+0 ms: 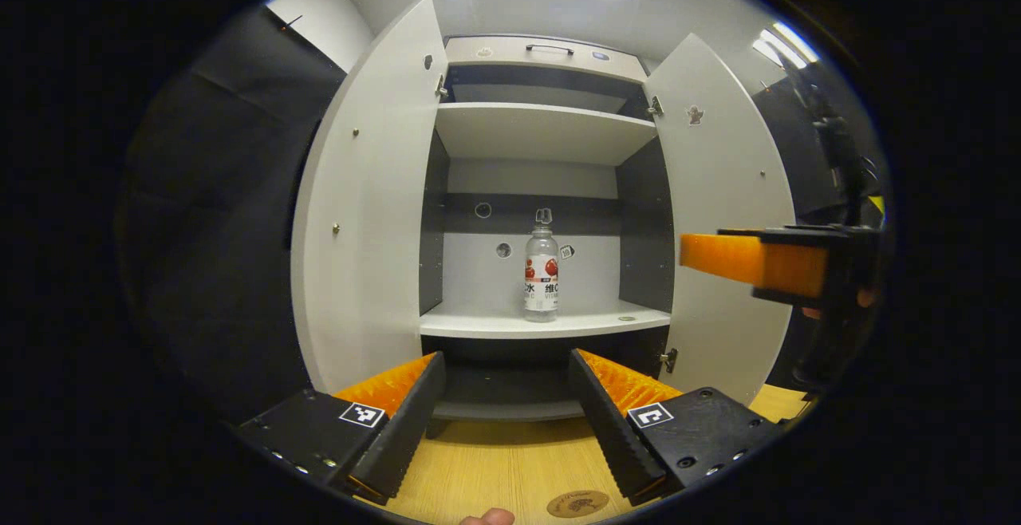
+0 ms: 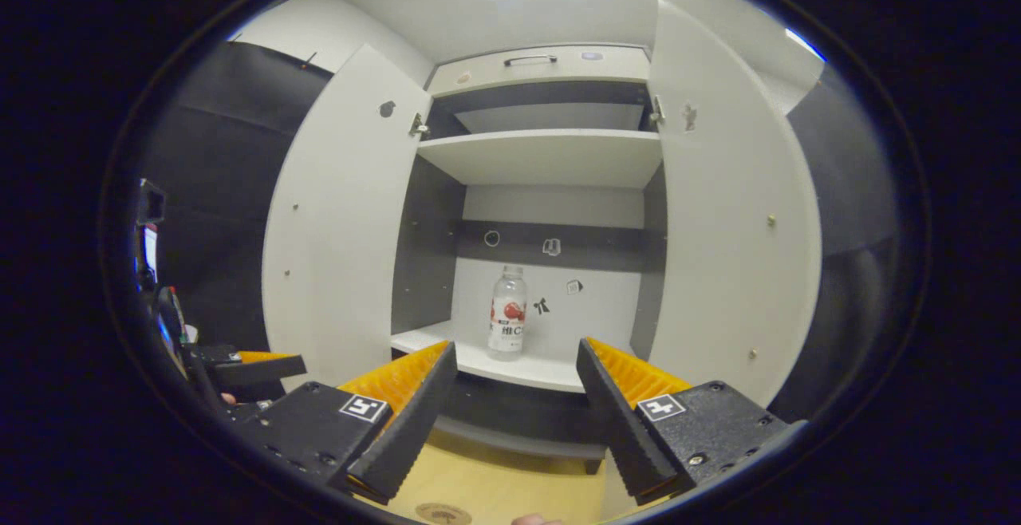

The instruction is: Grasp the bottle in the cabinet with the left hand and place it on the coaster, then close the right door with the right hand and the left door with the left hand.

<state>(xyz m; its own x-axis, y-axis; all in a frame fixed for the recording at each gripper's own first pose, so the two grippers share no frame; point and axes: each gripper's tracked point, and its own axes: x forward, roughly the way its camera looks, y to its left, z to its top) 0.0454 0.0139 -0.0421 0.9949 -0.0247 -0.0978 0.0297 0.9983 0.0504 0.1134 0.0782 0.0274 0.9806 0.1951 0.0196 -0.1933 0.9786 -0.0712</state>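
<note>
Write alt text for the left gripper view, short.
A clear bottle stands upright on the middle shelf of a white cabinet with left door and right door wide open. The left tongs are open in the foreground above a wooden table bearing a round coaster; the right tongs reach in from the right.

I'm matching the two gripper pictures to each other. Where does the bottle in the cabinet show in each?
Left gripper view: the bottle stands mid-picture on the lower shelf, right of centre.
Right gripper view: the bottle stands just left of mid-picture on that shelf.
Shared landmark: the cabinet's top handle.
</note>
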